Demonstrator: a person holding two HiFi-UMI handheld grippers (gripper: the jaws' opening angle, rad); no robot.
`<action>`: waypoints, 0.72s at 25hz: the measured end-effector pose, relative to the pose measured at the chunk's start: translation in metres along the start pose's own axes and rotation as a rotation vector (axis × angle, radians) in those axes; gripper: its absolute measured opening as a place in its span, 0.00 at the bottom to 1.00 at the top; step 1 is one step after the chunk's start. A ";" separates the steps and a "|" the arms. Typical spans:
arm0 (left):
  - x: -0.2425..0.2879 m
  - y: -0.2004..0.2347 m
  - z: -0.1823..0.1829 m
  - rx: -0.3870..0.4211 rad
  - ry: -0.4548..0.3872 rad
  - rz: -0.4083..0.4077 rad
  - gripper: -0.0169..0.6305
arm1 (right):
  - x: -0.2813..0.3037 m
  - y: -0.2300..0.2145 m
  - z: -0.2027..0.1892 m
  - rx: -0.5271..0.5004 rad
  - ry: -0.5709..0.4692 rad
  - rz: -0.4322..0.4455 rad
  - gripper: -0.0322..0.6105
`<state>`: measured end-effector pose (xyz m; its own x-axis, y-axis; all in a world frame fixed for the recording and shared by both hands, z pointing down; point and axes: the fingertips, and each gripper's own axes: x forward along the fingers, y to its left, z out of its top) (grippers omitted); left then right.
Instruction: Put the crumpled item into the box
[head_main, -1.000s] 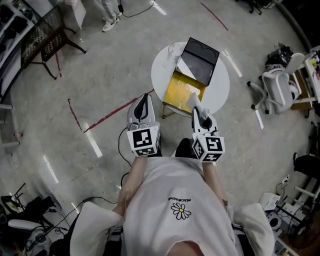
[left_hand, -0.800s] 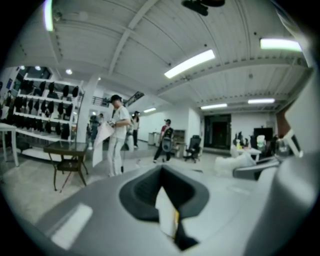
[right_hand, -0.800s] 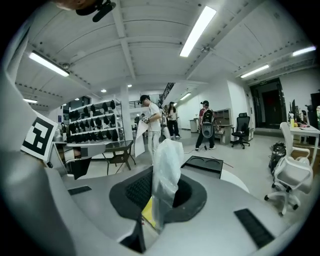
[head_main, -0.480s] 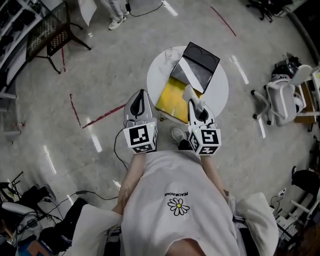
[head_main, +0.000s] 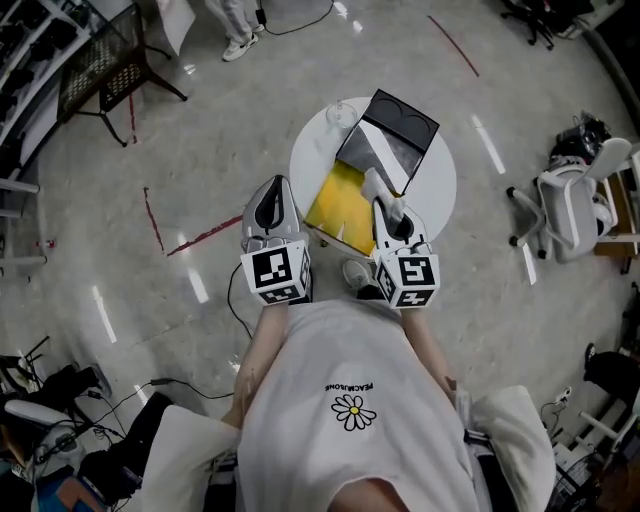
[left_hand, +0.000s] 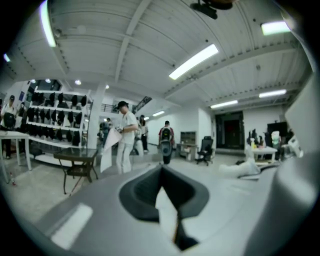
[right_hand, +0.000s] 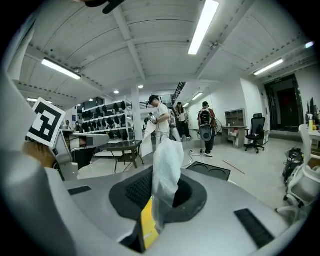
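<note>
1. the right gripper (head_main: 386, 203) has its fingers (right_hand: 131, 190) closed almost all the way on the crumpled item (right_hand: 166, 165), a pale, wrinkled wad that sticks up out of the dark pads.
2. in the head view the crumpled item (head_main: 376, 184) juts forward from the right gripper's tip, over the near right part of the box (head_main: 336, 200). it is held above the yellow inside and does not lie in it.
3. in the right gripper view a strip of that yellow shows below the wad, through the gap low between the fingers, and the box's black lid (right_hand: 210, 171) lies open just beyond.
4. the left gripper (head_main: 272, 192) sits just left of the box, off the near left edge of the round white tabletop (head_main: 440, 178), and touches neither.
5. in its own view the left gripper (left_hand: 161, 172) has its fingers (left_hand: 140, 192) brought together at the tip with nothing gripped. a pale patch shows through the slit lower down, probably floor or tabletop, but the blur makes that unsure.
6. the box stands open on the tabletop, its black lid folded back on the far side and the yellow part nearest the person.
7. each gripper's marker cube, left (head_main: 278, 275) and right (head_main: 408, 281), sits close to the person's white shirt.
</note>
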<state>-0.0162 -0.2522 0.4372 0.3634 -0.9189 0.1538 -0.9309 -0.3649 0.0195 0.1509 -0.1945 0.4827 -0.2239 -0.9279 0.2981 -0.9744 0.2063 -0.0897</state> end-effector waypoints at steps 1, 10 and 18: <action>0.000 0.001 0.001 0.004 -0.001 0.002 0.03 | 0.002 0.001 -0.003 -0.011 0.014 0.002 0.11; 0.001 0.014 0.006 0.021 0.008 0.033 0.03 | 0.053 0.002 -0.077 -0.633 0.384 0.036 0.12; -0.006 0.008 -0.002 0.013 0.020 0.049 0.03 | 0.087 -0.015 -0.165 -1.029 0.610 0.133 0.12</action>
<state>-0.0255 -0.2494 0.4379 0.3167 -0.9324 0.1742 -0.9468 -0.3218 -0.0010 0.1421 -0.2270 0.6670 -0.0268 -0.6385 0.7691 -0.4420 0.6977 0.5638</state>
